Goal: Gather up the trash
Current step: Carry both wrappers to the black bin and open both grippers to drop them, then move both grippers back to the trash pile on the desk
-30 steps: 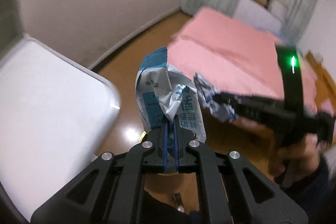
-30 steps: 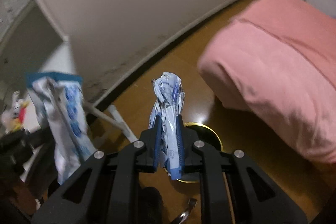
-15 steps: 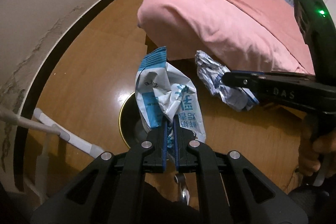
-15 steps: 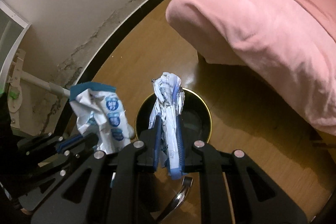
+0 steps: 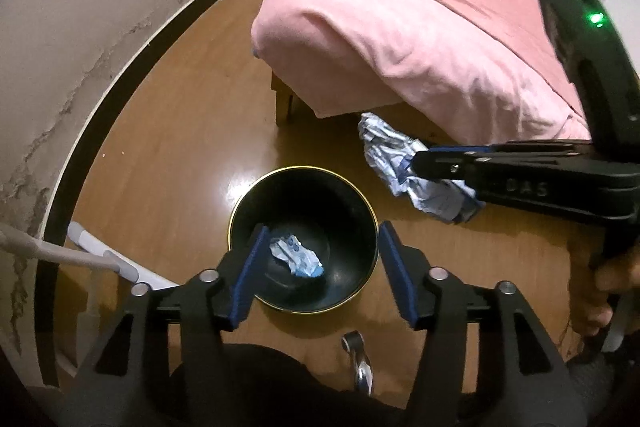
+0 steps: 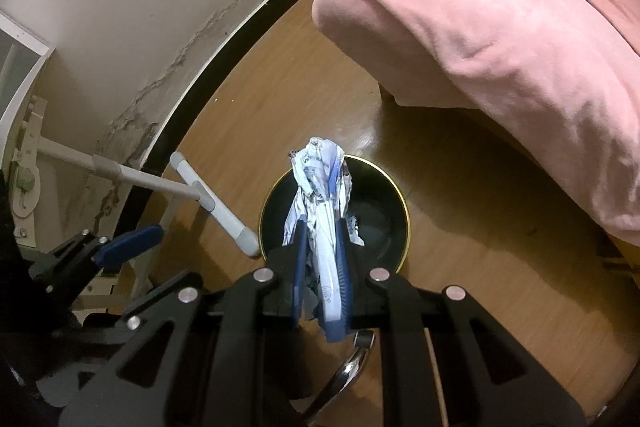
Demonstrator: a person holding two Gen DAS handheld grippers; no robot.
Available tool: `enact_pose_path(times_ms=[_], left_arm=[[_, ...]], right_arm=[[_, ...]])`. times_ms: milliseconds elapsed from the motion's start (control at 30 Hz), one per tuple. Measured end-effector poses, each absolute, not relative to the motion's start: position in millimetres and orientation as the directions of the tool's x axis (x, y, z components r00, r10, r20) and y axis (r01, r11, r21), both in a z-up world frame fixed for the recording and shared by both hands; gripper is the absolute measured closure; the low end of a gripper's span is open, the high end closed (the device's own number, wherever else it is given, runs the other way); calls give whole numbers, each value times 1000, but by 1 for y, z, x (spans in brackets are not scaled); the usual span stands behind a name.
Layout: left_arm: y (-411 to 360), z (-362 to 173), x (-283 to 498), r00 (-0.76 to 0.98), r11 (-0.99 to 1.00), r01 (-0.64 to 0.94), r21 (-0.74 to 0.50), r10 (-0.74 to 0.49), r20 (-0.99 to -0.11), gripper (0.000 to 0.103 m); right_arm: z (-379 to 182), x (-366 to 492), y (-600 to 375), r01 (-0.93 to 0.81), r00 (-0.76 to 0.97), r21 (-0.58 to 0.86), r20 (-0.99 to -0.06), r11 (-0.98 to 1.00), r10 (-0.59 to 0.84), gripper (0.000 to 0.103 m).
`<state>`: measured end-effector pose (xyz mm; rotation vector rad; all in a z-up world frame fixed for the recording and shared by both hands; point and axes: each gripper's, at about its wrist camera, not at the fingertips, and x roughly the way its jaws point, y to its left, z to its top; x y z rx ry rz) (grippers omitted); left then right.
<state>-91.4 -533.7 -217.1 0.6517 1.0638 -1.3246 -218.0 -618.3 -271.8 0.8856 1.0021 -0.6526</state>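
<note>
A bed under a pink blanket (image 5: 420, 23) stands just behind the round black bin with a gold rim (image 5: 236, 211) on the wooden floor (image 5: 168, 131). Above the bin the left hand-held gripper (image 5: 320, 267) is opening, nothing between its blue pads; a crumpled blue-and-white wrapper (image 5: 296, 257) lies inside the bin. To the bin's right, the right hand-held gripper (image 6: 320, 269) pinches a crumpled white-and-blue packet (image 6: 320, 183).
</note>
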Motion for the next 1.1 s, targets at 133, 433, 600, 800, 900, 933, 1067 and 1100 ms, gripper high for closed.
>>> enact_pose_path(times_ms=[133, 433, 600, 800, 900, 933, 1067, 1100], left_arm=[[-528, -207, -89, -77, 188, 965, -181, -459, -885, 37], [-501, -165, -92, -55, 201, 962, -184, -520, -853, 24], [-468, -121, -97, 3, 203, 969, -139, -575, -818, 17], [-382, -50, -74, 140, 295, 952, -77, -648, -749, 12], [-319, -19, -48, 252, 406, 912, -55, -662, -706, 11], [-294, -10, -36, 291, 452, 891, -53, -656, -696, 11], [-198, 11, 9, 480, 656, 754, -13, -565, -672, 11], [-168, 14, 21, 524, 714, 700, -9, -522, -673, 11]], right_arm=[[-272, -217, -620, 805, 420, 337, -905, 489, -68, 72], [-250, -218, -615, 815, 418, 293, -894, 500, -159, 29], [-219, -217, -600, 811, 416, 242, -878, 532, -236, 28], [-147, -195, -557, 747, 513, 236, -800, 621, -312, 23], [-113, -162, -518, 652, 599, 257, -752, 714, -276, 22], [-103, -147, -502, 606, 627, 263, -738, 751, -247, 22], [-70, -79, -431, 394, 702, 265, -705, 880, -102, 22], [-63, -63, -414, 342, 714, 266, -697, 901, -65, 22]])
